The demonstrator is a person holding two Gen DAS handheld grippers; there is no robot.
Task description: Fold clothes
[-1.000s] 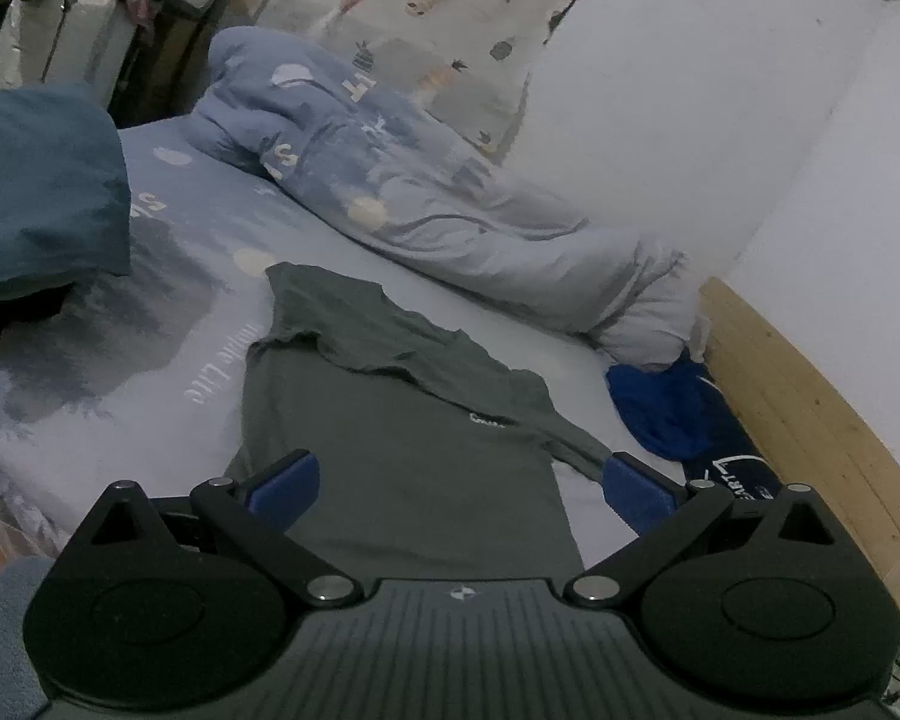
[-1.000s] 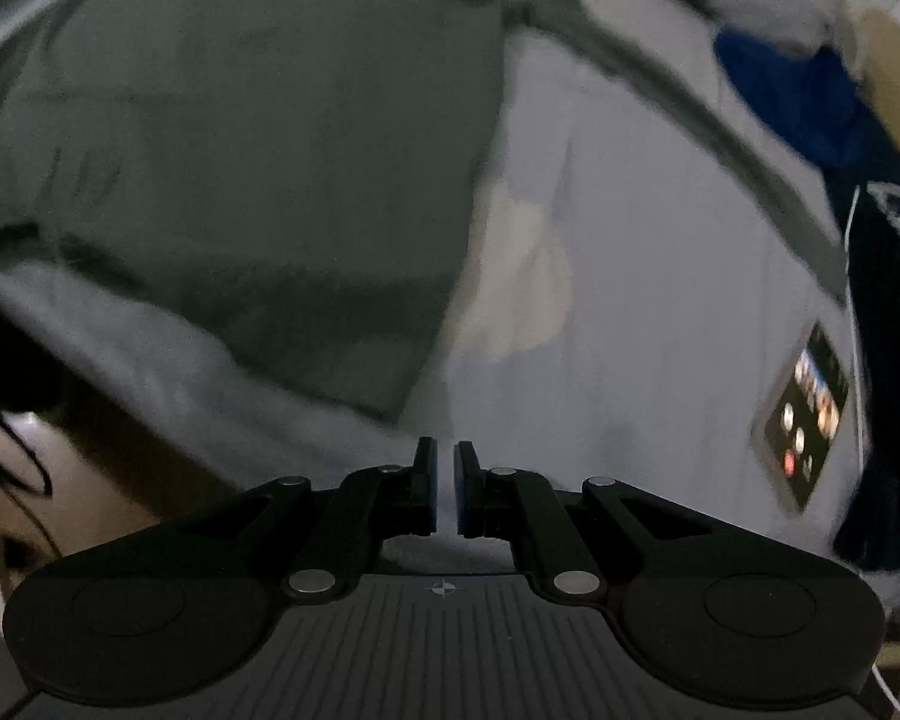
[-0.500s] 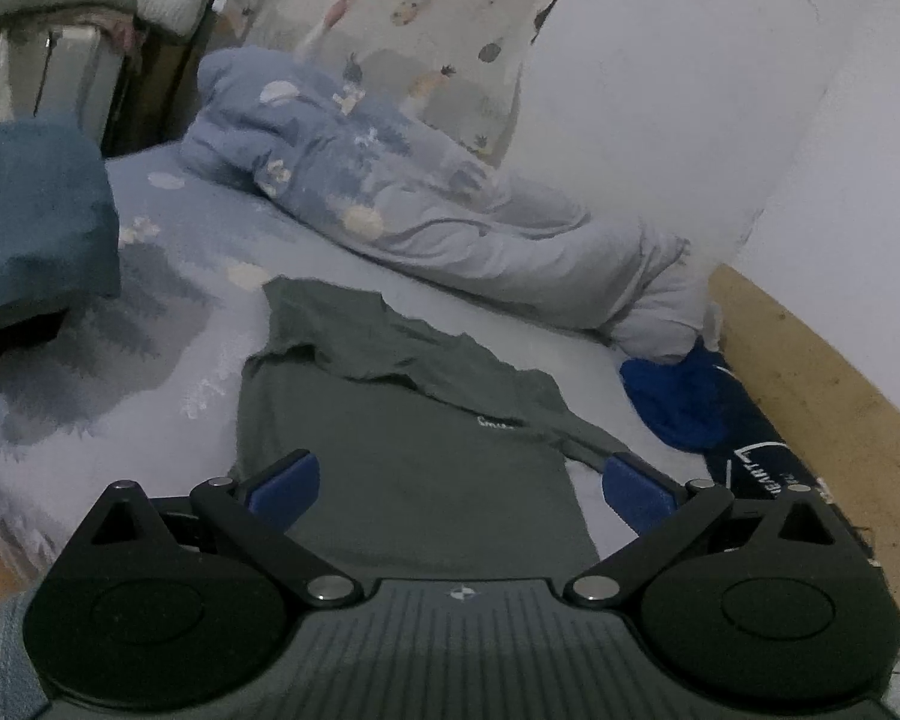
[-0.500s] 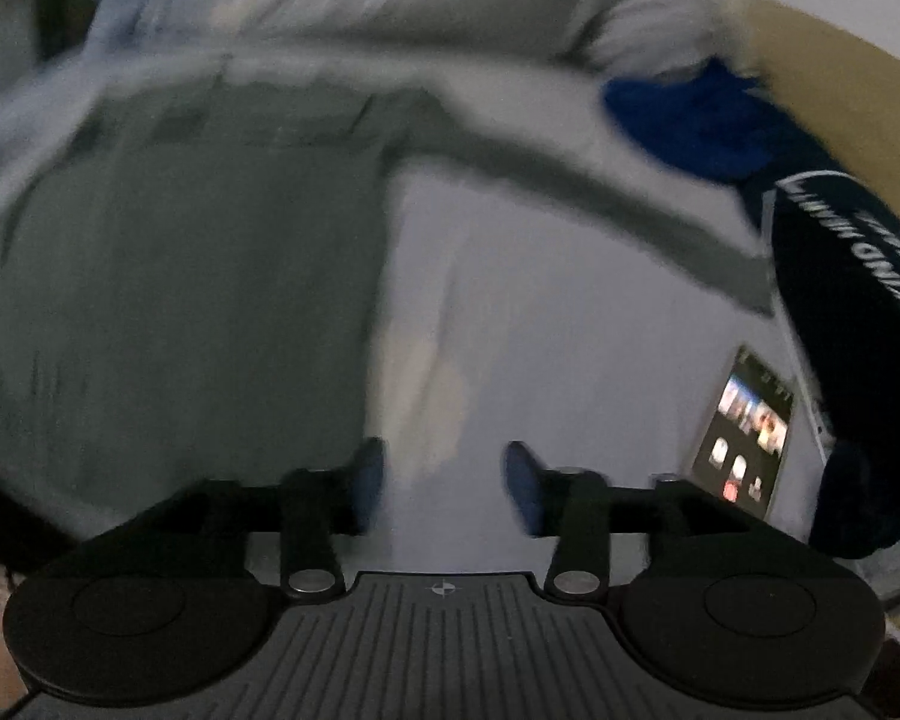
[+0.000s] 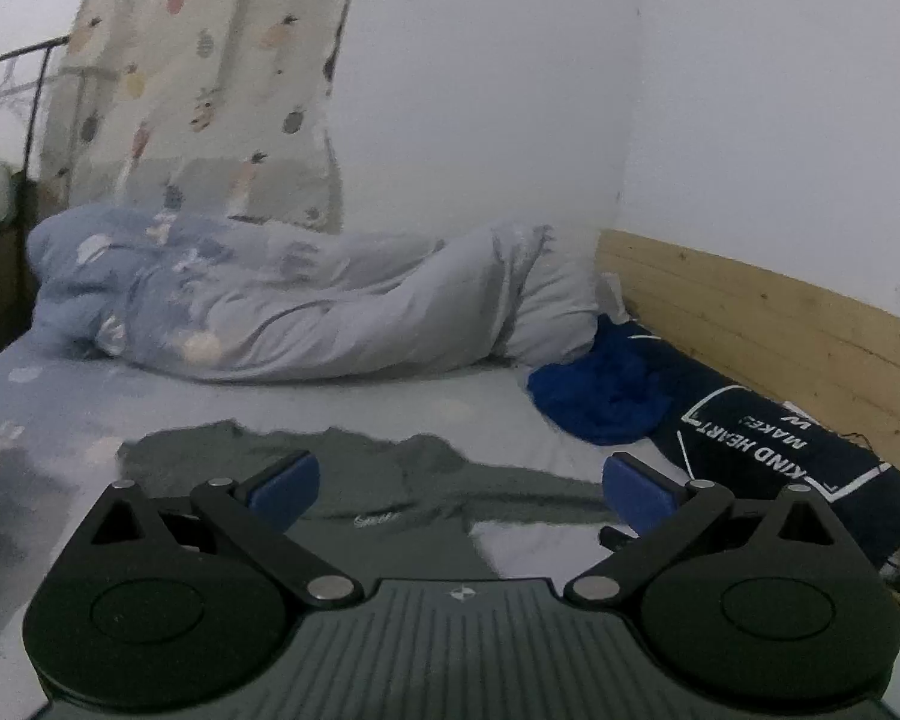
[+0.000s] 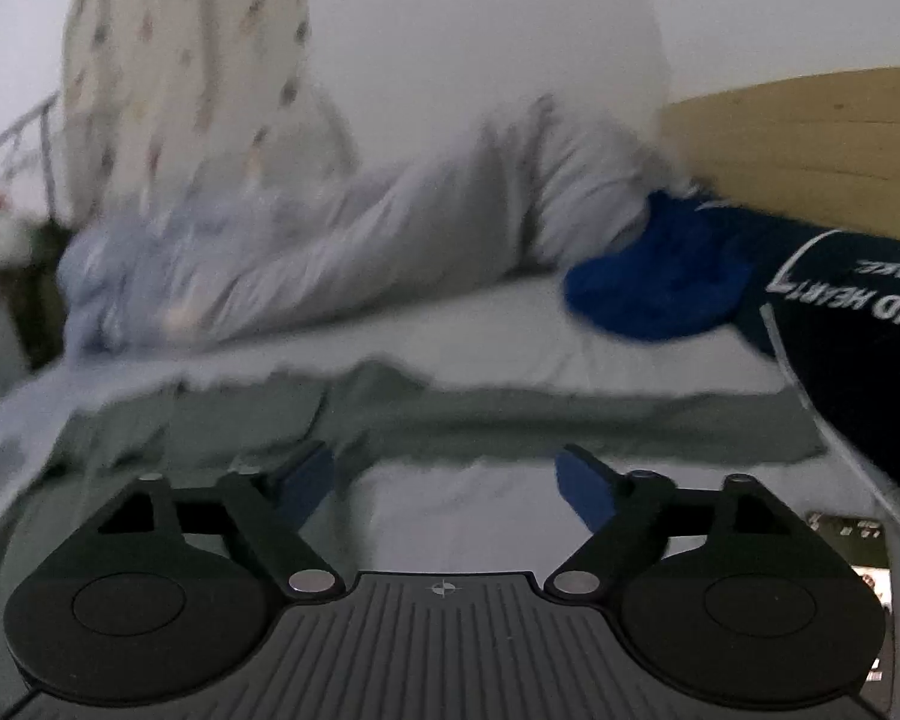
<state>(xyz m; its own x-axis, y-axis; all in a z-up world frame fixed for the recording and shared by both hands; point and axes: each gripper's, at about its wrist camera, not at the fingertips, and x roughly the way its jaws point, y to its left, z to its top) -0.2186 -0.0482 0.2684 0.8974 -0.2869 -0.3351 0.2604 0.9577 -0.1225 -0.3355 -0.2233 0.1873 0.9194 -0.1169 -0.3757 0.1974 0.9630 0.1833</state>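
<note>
- Left gripper [image 5: 459, 489]: jaws stand wide apart with nothing between them, poised above the shirt's chest.
- Shirt [image 5: 354, 480]: a grey-green T-shirt lies spread flat on the bed [image 5: 390, 402], near its front edge, with one sleeve [image 6: 660, 420] stretched out toward the right.
- Handling, as judged: the fabric looks thin, soft and light; it should drape and wrinkle readily and slide easily over the sheet. Pinching an edge is advisable, such as the sleeve end, shoulder seam or hem corner.
- Right gripper [image 6: 447, 480]: jaws have just been opening and now stand wide, empty, just short of the sleeve.
- Far right: a crumpled blue cloth [image 5: 600, 402] and a dark printed pillow [image 5: 768, 462] lie clear of the shirt.
</note>
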